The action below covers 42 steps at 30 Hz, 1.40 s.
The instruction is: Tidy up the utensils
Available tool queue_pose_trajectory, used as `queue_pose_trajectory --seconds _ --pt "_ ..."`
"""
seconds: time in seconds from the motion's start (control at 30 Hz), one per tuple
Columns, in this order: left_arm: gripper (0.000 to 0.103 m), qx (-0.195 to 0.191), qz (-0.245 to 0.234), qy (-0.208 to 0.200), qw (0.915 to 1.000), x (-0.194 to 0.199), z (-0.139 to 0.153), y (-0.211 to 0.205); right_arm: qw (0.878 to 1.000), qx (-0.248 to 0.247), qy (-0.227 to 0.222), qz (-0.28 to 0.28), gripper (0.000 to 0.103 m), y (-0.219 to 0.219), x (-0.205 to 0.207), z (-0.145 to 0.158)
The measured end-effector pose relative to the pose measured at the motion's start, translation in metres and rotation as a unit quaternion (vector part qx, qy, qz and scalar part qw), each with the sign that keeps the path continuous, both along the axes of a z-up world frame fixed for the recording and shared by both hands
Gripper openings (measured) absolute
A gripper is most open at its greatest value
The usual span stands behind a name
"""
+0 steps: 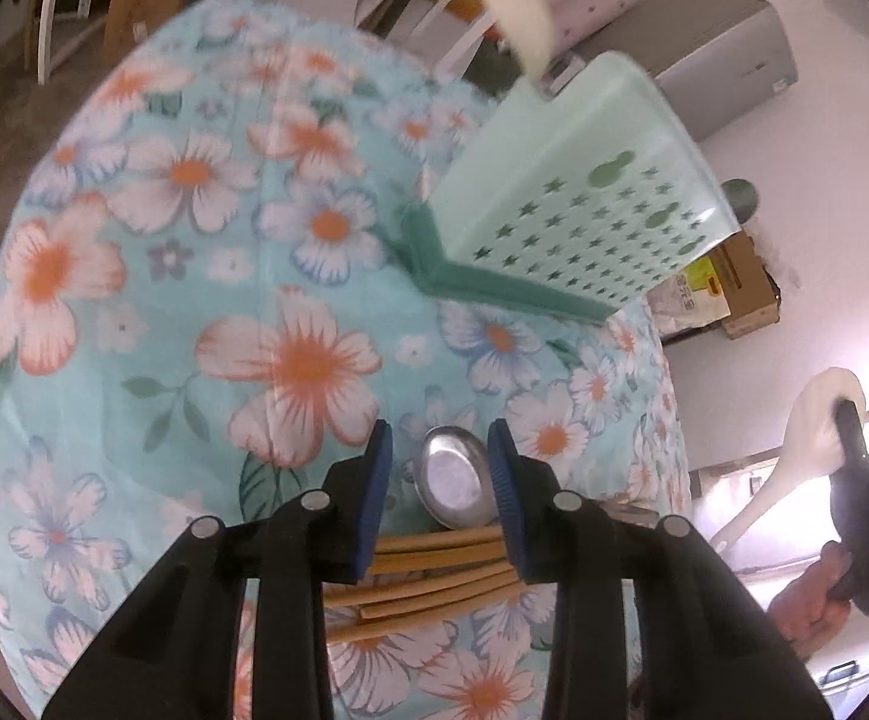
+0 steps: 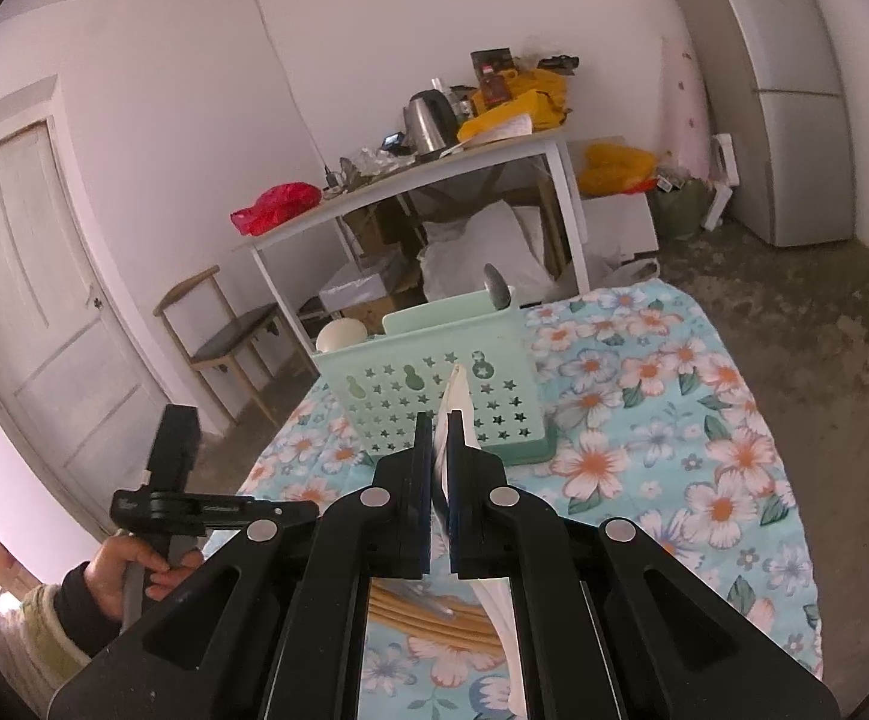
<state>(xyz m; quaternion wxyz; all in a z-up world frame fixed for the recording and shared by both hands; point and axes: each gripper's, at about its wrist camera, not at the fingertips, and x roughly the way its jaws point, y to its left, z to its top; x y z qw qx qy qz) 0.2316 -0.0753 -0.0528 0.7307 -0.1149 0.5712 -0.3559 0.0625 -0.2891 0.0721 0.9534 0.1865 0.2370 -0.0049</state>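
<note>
Right gripper [image 2: 440, 420] clamps a white spoon [image 2: 455, 396] edge-on, its length pointing ahead toward the green utensil basket [image 2: 434, 390] mid-table, while the wide-open left gripper [image 1: 440, 438] hovers over a steel spoon [image 1: 455, 483] and chopsticks [image 1: 440, 570] at the table's near edge.

left gripper [image 1: 440, 456] hangs open over a metal spoon [image 1: 454, 485] and wooden chopsticks [image 1: 434, 570] near the green basket [image 1: 578, 192].
</note>
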Motion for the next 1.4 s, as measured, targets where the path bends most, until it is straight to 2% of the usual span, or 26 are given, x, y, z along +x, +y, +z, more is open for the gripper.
queue_pose_trajectory --seconds 0.17,0.23,0.33,0.47,0.57,0.63,0.7,0.77,0.87,0.9,0.93,0.97,1.0,1.1,1.17,1.2,1.27,1.3,1.4 --pt "0.026 0.001 -0.021 0.054 0.9983 0.003 -0.012 -0.008 1.000 0.008 -0.004 0.007 0.003 -0.002 0.000 -0.004" --pt "0.020 0.011 -0.027 0.056 0.9980 0.003 -0.015 -0.013 1.000 0.010 -0.004 0.008 0.003 -0.002 0.001 -0.006" --pt "0.006 0.024 -0.025 0.036 0.9988 -0.001 -0.016 -0.018 1.000 0.011 -0.004 0.007 0.003 -0.003 0.001 -0.006" --pt "0.002 0.024 -0.019 -0.011 0.9995 -0.008 -0.003 -0.022 1.000 0.006 -0.006 0.002 0.003 -0.003 0.001 -0.005" --pt "0.001 0.022 -0.015 -0.078 0.9966 -0.020 0.022 -0.019 1.000 -0.002 -0.008 -0.003 0.003 -0.004 0.000 -0.004" --pt "0.001 0.025 -0.009 -0.136 0.9904 -0.031 0.047 -0.018 1.000 -0.005 -0.010 -0.007 0.003 -0.004 -0.001 -0.002" --pt "0.001 0.032 -0.003 -0.194 0.9805 -0.042 0.072 -0.016 1.000 -0.009 -0.012 -0.012 0.003 -0.004 -0.002 -0.001" --pt "0.001 0.031 0.007 -0.258 0.9656 -0.055 0.105 -0.011 1.000 -0.011 -0.013 -0.013 0.003 -0.005 -0.003 0.000" --pt "0.001 0.010 0.028 -0.324 0.9455 -0.064 0.150 0.002 1.000 -0.014 -0.013 -0.014 0.003 -0.003 -0.004 0.002" --pt "0.001 0.007 0.035 -0.350 0.9360 -0.067 0.165 0.004 1.000 -0.014 -0.014 -0.014 0.003 -0.003 -0.004 0.002" --pt "0.001 0.011 0.045 -0.386 0.9212 -0.071 0.183 0.006 1.000 -0.013 -0.015 -0.013 0.003 -0.003 -0.004 0.002" --pt "0.001 0.015 0.052 -0.411 0.9101 -0.073 0.194 0.008 1.000 -0.012 -0.016 -0.013 0.003 -0.003 -0.005 0.003" --pt "0.001 0.022 0.061 -0.443 0.8941 -0.076 0.209 0.006 1.000 -0.012 -0.017 -0.012 0.003 -0.002 -0.005 0.004" --pt "0.001 0.035 0.070 -0.492 0.8670 -0.073 0.231 0.000 1.000 -0.013 -0.021 -0.011 0.003 -0.002 -0.007 0.006" --pt "0.001 0.057 0.072 -0.524 0.8471 -0.071 0.237 -0.010 1.000 -0.013 -0.023 -0.010 0.003 -0.002 -0.007 0.007" --pt "0.001 0.078 0.074 -0.547 0.8302 -0.070 0.238 -0.018 1.000 -0.013 -0.022 -0.010 0.003 -0.002 -0.007 0.007" --pt "0.001 0.114 0.066 -0.578 0.8054 -0.065 0.234 -0.034 1.000 -0.013 -0.022 -0.010 0.003 -0.002 -0.006 0.007" --pt "0.001 0.129 0.060 -0.587 0.7968 -0.062 0.229 -0.042 1.000 -0.013 -0.021 -0.010 0.003 -0.002 -0.006 0.007" --pt "0.001 0.174 0.032 -0.599 0.7813 -0.053 0.209 -0.064 1.000 -0.010 -0.019 -0.010 0.003 -0.004 -0.005 0.006"
